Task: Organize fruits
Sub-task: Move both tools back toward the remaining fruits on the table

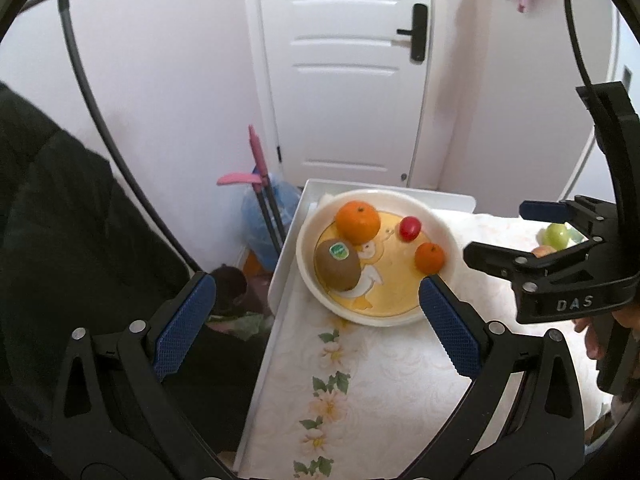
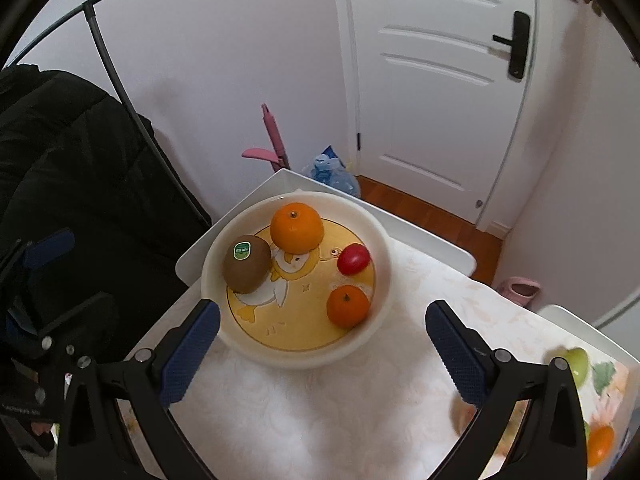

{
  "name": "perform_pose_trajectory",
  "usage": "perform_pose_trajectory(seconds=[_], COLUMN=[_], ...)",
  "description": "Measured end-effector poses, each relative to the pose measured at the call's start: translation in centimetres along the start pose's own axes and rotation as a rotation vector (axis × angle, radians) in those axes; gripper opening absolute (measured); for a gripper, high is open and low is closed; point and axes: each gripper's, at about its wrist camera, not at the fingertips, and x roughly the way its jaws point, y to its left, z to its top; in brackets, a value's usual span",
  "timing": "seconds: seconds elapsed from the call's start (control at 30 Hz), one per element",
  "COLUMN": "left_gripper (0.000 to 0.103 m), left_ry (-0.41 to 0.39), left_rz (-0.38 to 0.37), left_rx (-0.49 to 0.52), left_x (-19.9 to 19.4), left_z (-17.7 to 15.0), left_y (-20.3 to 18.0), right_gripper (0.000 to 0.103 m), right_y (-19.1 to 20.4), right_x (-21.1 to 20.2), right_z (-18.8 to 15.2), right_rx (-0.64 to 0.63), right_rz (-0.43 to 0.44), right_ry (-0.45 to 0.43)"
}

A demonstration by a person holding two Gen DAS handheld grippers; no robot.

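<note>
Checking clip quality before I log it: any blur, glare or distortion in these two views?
Left wrist view: strong fisheye bending of the door, black corners; bowl and kiwi sharp, no glare. Right wrist view: same bending; bowl fruit sharp, but the green fruit and the orange at the lower right edge are smeared.

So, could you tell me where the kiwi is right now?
In the right wrist view, the kiwi lies in the bowl, on its left side, touching the large orange.

one bowl (image 2: 384, 280) sitting on the table, holding two oranges (image 2: 297, 227), one kiwi (image 2: 247, 258), one red fruit (image 2: 353, 259), one green fruit (image 2: 578, 364) lying outside
</note>
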Motion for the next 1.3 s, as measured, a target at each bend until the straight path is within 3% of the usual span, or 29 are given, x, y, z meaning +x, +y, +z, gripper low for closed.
perform_pose_trajectory(seconds=[0.4, 0.73, 1.0, 1.3], left_gripper=[0.103, 0.103, 0.103, 0.103], left_ry=[-0.054, -0.064, -0.035, 0.008], left_rz=[-0.128, -0.211, -0.214, -0.184], left_rx=[0.086, 0.113, 0.104, 0.070], left_x=[-2.0, -2.8, -1.5, 1.6], left_z=[2.1, 2.3, 1.3, -0.6], left_y=[-2.9, -10.0, -17.0, -22.9], right_gripper=[0.102, 0.103, 0.103, 0.103], right_y=[-2.8, -9.0, -14.5, -19.8], right_x=[-7.4, -12.3, -13.6, -11.8], right_z=[-2.3, -6.4, -9.6, -13.0], right_rx=[0.142, 0.215, 0.179, 0.108], right_rz=[-0.083, -0.210, -0.205, -0.135], right_ry=[-0.041, -0.070, -0.043, 0.025])
